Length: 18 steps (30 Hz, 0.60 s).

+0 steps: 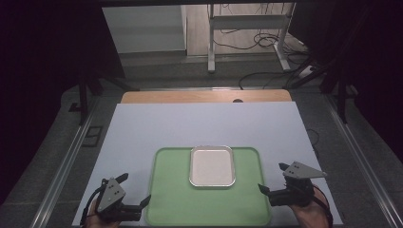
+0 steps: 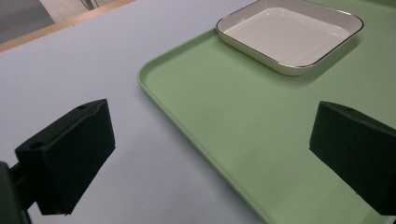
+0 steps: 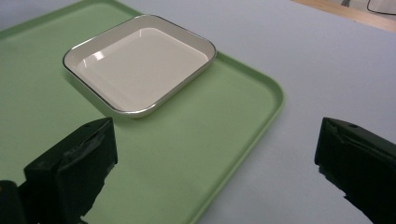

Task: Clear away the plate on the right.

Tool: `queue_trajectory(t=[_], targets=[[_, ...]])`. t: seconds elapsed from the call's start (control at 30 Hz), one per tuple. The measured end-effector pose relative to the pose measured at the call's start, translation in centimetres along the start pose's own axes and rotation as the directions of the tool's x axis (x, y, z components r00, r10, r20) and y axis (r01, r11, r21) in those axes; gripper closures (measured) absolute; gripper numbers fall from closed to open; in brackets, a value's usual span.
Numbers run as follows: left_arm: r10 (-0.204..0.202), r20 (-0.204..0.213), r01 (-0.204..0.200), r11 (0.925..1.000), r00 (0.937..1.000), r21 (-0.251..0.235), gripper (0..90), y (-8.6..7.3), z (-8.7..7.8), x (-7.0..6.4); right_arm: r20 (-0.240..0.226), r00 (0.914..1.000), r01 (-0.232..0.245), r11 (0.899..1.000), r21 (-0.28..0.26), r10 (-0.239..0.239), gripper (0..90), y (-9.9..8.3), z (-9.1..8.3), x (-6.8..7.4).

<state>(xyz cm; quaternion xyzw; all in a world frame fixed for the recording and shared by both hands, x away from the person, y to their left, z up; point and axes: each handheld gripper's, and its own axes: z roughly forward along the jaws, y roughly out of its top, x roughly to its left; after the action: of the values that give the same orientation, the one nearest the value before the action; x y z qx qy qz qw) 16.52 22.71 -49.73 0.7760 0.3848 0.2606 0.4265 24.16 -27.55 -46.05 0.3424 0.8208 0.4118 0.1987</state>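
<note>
A green tray [image 1: 171, 190] lies at the near middle of the table, with an empty white square dish [image 1: 212, 166] on its far half. My left gripper [image 1: 137, 187] hovers open at the tray's near left corner; one jaw is over the tray, the other over the table. My right gripper [image 1: 271, 176] is open just off the tray's right edge. In the left gripper view the tray [image 2: 210, 84] runs between the open left gripper [image 2: 212, 116], with the dish [image 2: 289, 35] beyond. In the right gripper view the open right gripper [image 3: 217, 135] straddles the tray's edge [image 3: 261, 107], the dish [image 3: 140, 63] ahead.
A pale blue-grey sheet [image 1: 204, 123] covers the table, with a wooden strip [image 1: 204, 97] bare along the far edge. Beyond it stand a metal frame [image 1: 247, 42] and cables [image 1: 266, 78] on the floor. Rails [image 1: 66, 166] flank both sides of the table.
</note>
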Motion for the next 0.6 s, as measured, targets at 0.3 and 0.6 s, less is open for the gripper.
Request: queue_trajectory(t=[0.3, 0.6], targets=[[0.001, 0.0, -0.001, 1.0, 1.0, 0.002, 0.0, 0.0, 0.0, 0.0, 0.032, 0.9992, -0.027, 1.0, 0.01, 0.026, 0.0, -1.3, -0.6, -0.6], [0.004, -0.001, -0.004, 1.0, 1.0, 0.005, 0.0, 0.0, 0.0, -0.1, 0.047, 0.9988, -0.016, 0.998, 0.059, 0.013, 0.0, -2.1, -0.2, -0.9]])
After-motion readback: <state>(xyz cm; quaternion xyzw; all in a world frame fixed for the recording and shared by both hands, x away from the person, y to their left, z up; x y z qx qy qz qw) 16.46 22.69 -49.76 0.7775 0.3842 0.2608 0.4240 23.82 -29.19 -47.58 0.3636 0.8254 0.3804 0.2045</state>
